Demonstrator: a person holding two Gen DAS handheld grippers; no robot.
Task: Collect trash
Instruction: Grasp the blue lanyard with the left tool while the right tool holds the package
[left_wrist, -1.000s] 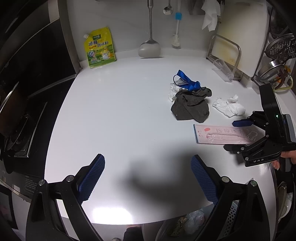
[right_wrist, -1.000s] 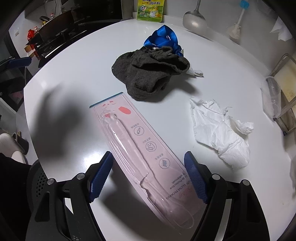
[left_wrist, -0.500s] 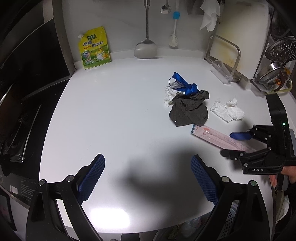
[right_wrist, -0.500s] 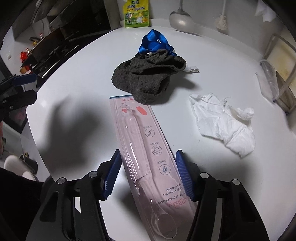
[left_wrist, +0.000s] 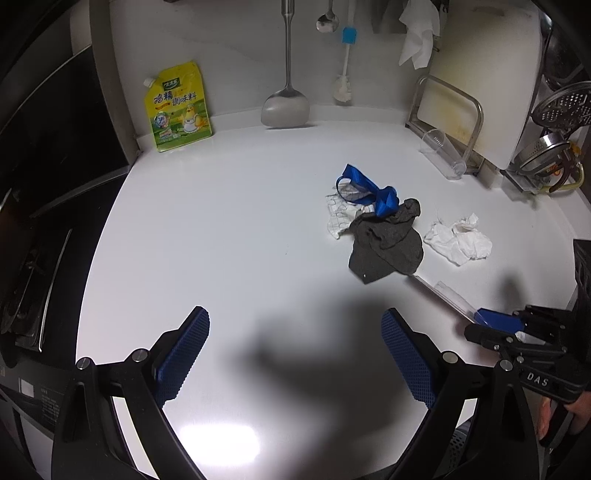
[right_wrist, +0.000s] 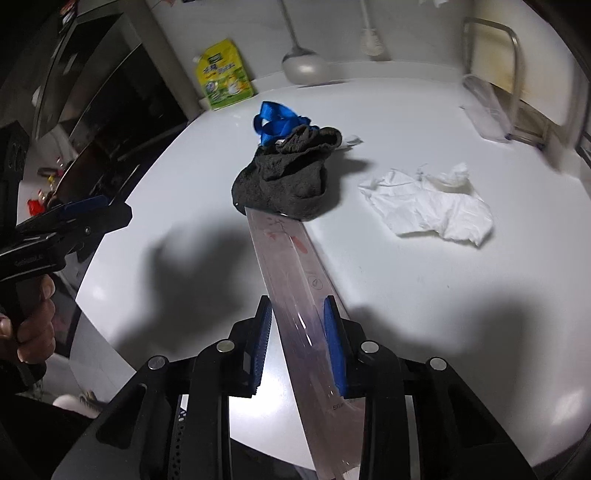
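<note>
My right gripper (right_wrist: 298, 325) is shut on a long pink plastic package (right_wrist: 288, 266), tilted up off the white counter, its far end by a grey cloth (right_wrist: 291, 181). In the left wrist view the right gripper (left_wrist: 506, 328) holds the package (left_wrist: 447, 293) edge-on at the right. A crumpled white tissue (right_wrist: 432, 203) lies right of the cloth; it also shows in the left wrist view (left_wrist: 458, 242). A blue ribbon (left_wrist: 369, 190) and checked paper scrap (left_wrist: 338, 216) lie behind the cloth (left_wrist: 388, 243). My left gripper (left_wrist: 295, 354) is open and empty above the counter's front.
A yellow seasoning pouch (left_wrist: 179, 107), a spatula (left_wrist: 284, 107) and a brush (left_wrist: 345, 88) stand at the back wall. A cutting board in a rack (left_wrist: 476, 92) and a clear cup (left_wrist: 443, 155) sit at the back right. A stove (left_wrist: 29, 258) is left.
My right gripper has closed on the pink package and lifted and tilted it off the counter. My left gripper has drawn back slightly and stays open.
</note>
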